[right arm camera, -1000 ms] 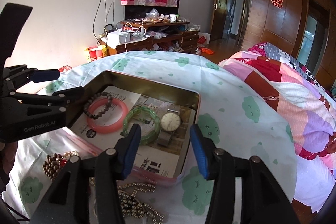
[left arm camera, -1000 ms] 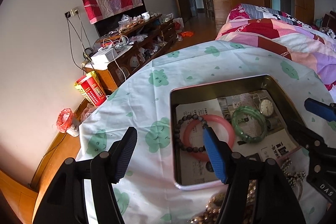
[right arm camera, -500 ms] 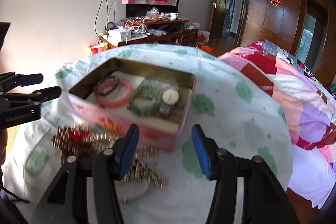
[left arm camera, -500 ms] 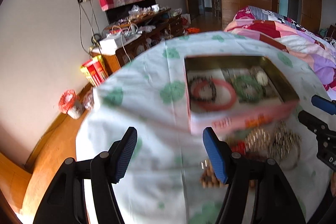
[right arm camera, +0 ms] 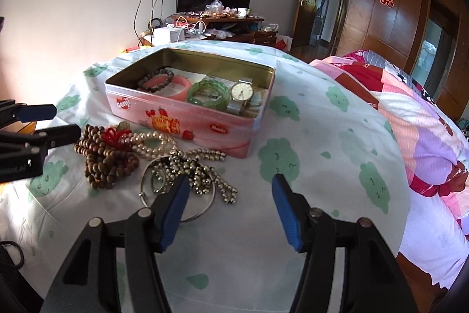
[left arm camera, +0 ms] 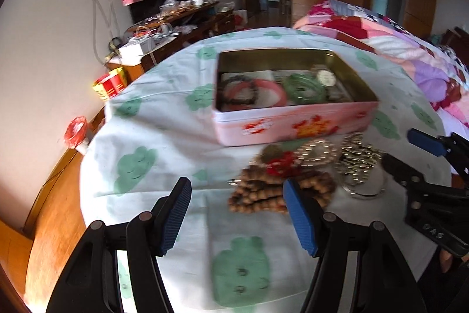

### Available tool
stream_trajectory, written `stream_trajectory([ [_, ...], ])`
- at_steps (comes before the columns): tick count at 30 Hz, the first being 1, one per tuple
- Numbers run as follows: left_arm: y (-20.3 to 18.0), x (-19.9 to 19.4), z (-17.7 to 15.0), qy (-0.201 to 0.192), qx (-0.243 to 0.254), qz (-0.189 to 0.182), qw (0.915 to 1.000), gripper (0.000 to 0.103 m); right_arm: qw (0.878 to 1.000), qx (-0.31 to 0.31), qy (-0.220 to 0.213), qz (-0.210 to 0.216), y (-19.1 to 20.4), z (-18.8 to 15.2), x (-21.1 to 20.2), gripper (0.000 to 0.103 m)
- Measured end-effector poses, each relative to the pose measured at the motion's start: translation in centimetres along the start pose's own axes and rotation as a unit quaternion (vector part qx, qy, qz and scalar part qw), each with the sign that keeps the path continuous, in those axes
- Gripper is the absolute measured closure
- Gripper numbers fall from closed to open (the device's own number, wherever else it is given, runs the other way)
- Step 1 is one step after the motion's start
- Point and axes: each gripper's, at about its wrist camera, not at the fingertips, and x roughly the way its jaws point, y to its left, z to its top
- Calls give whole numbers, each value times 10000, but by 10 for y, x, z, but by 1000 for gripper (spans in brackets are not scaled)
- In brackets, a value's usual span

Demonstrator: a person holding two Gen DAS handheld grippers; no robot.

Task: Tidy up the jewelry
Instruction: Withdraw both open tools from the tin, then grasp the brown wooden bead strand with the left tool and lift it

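On the cloth-covered table, the pink tin stood open with a dark bead bracelet, a pink bangle, a green bangle and a wristwatch lying inside it. Just in front of the tin, the loose jewelry lay in a heap: brown wooden beads with a red knot, a pearl strand, a tangle of metallic beads and a thin wire hoop. Your right gripper was spread and held nothing; its left finger overlapped the hoop in view. Your left gripper was likewise spread and empty, hovering near the wooden beads, which partly hid behind its right finger. Beyond the table stood a cluttered wooden cabinet and a patchwork quilt.
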Motion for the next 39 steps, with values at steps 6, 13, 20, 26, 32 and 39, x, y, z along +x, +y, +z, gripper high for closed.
stream_trajectory([
  [6,-21,15,-6,123,393,22,9991,32,10000,70,31,-42,-2,-5,3,38],
  [13,12,21,-13,344,84,179,9992,29,9999,119,28,-51,-4,-5,4,36],
  [20,23,24,-15,238,-57,156,9996,30,9999,103,63,-60,-4,-7,6,36],
  [26,21,22,-14,235,-90,-285,9993,82,9999,103,89,-97,-2,-8,8,32],
  [32,24,22,-12,242,-200,-499,9983,96,9999,82,79,-82,0,-9,8,32],
  [39,33,8,-5,8,-216,-309,9993,96,9998,178,41,-52,-4,-8,6,32],
])
